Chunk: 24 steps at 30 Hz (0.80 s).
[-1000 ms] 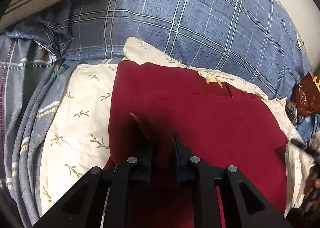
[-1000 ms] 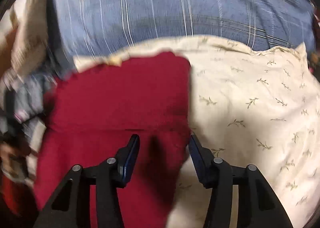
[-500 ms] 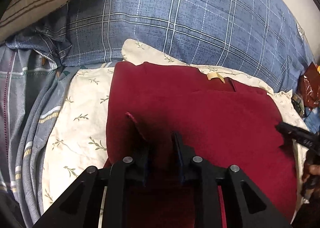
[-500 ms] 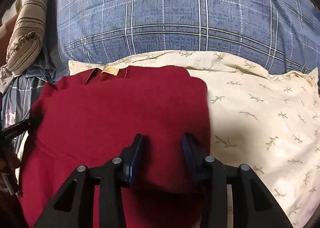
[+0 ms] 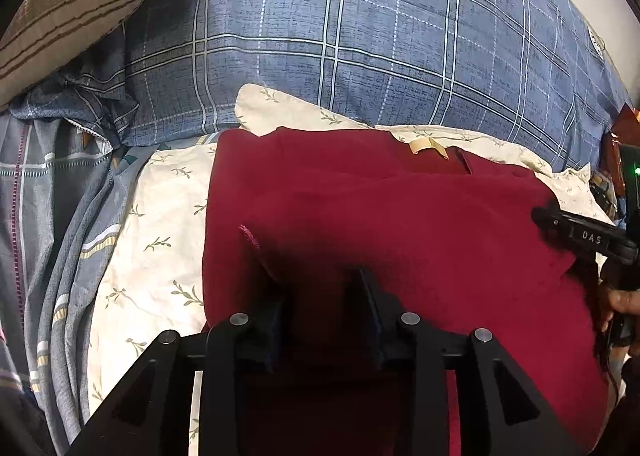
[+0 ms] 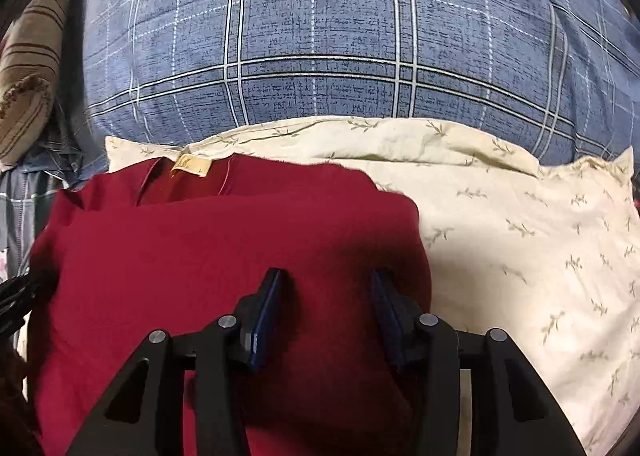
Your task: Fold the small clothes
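Observation:
A dark red garment (image 5: 400, 224) lies folded on a cream leaf-print pillow (image 5: 160, 216), with its tan neck label (image 5: 428, 145) at the far edge. My left gripper (image 5: 320, 288) sits low on the garment's near left part. Its jaws are opening, with red cloth between them and a raised hem flap (image 5: 249, 234) beside the left finger. My right gripper (image 6: 326, 276) hovers over the garment (image 6: 200, 256) near its right edge. Its jaws are opening slightly, the pads clear of the cloth. It also shows in the left wrist view as the right gripper (image 5: 580, 234), held by a hand (image 5: 624, 304).
A big blue plaid pillow (image 6: 320, 56) rises behind the cream pillow (image 6: 520, 236). A brown striped cushion (image 5: 72, 4) lies at the far left, with grey-blue striped bedding (image 5: 48, 236) below it. My left gripper's tip (image 6: 16, 292) shows at the garment's left edge.
My left gripper's jaws have spread apart and let go of the fold of red cloth. The right gripper moved left from straddling the garment's right edge to over the cloth.

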### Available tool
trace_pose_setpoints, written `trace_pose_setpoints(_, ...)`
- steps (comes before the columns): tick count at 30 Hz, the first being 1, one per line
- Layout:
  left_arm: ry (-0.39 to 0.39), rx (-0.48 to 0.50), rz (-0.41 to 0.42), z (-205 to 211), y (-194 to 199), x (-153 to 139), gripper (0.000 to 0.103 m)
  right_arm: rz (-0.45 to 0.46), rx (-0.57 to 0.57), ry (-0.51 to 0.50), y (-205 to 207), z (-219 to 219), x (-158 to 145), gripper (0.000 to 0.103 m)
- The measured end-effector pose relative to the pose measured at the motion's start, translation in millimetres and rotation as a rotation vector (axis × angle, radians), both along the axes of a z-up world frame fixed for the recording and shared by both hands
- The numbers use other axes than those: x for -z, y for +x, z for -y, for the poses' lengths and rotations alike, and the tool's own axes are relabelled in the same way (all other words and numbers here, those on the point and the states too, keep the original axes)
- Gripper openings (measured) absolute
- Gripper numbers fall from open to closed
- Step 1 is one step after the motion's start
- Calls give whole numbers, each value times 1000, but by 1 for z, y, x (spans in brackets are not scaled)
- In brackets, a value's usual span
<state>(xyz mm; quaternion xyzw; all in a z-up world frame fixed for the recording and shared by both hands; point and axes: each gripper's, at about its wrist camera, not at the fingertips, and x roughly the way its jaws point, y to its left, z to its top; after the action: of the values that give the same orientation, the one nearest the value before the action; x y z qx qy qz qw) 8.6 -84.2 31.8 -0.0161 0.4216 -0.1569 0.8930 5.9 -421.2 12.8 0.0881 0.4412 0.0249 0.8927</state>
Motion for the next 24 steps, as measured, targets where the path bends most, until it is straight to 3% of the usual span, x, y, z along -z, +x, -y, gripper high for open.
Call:
trace_pose_setpoints(7, -2, 0, 0, -1, 0, 0, 35, -23, -17, 3, -31, 6, -16, 49)
trace_pose_setpoints(11, 4, 1, 2, 0, 0, 1, 35, -32, -18, 23, -54, 15, -7, 51)
trace_pose_setpoints(17, 17, 2, 15, 2, -2, 3, 36, 25, -21, 67, -64, 19, -2, 54)
trace_pose_setpoints(20, 1, 6, 9, 0, -1, 3, 37, 78, -27, 113, -71, 23, -2, 62)
trace_pose_setpoints(23, -2, 14, 6, 1, 0, 3, 41, 87, 60, 209, -74, 43, -2, 75)
trace_pose_setpoints(24, 0, 16, 8, 1, -1, 3, 43, 80, 77, 253, -71, 50, 0, 75)
